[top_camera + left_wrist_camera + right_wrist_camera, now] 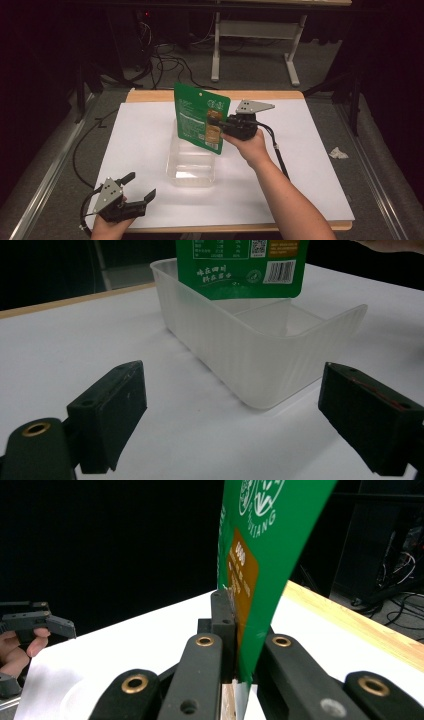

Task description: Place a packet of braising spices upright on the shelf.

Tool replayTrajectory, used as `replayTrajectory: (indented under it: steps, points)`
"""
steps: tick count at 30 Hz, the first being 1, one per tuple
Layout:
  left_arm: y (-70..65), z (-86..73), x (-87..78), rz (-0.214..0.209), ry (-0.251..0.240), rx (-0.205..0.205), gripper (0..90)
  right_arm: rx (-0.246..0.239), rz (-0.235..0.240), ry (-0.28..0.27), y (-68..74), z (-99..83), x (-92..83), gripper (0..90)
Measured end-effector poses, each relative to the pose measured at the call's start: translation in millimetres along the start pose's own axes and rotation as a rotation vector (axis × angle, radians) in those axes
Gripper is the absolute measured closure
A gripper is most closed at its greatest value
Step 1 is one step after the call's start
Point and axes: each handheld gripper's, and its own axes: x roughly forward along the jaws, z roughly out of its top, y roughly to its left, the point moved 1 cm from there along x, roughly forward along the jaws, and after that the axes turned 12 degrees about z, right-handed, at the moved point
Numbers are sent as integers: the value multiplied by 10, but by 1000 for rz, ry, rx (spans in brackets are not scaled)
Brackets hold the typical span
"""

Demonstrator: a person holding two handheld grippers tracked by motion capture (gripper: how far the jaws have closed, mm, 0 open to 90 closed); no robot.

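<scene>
The right claw (216, 121) pinches a green bag (201, 117) by its edge and holds it up in the air — right over the clear plastic box (192, 167) in the middle of the white surface (310, 165). The left claw (139, 187) sits down at about 7 o'clock from the box, spread wide — with nothing in it.

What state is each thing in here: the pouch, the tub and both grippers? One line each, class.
Green pouch: upright, held above the tub.
Clear tub: open, empty, standing on the white sheet.
Right gripper: shut on the pouch.
Left gripper: open, holding nothing.
</scene>
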Motion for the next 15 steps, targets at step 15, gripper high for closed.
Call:
replayTrajectory:
  steps: [15]
  points:
    - [3,0,7,0,-1,1,128,58,2,-34,21,-38,116,900]
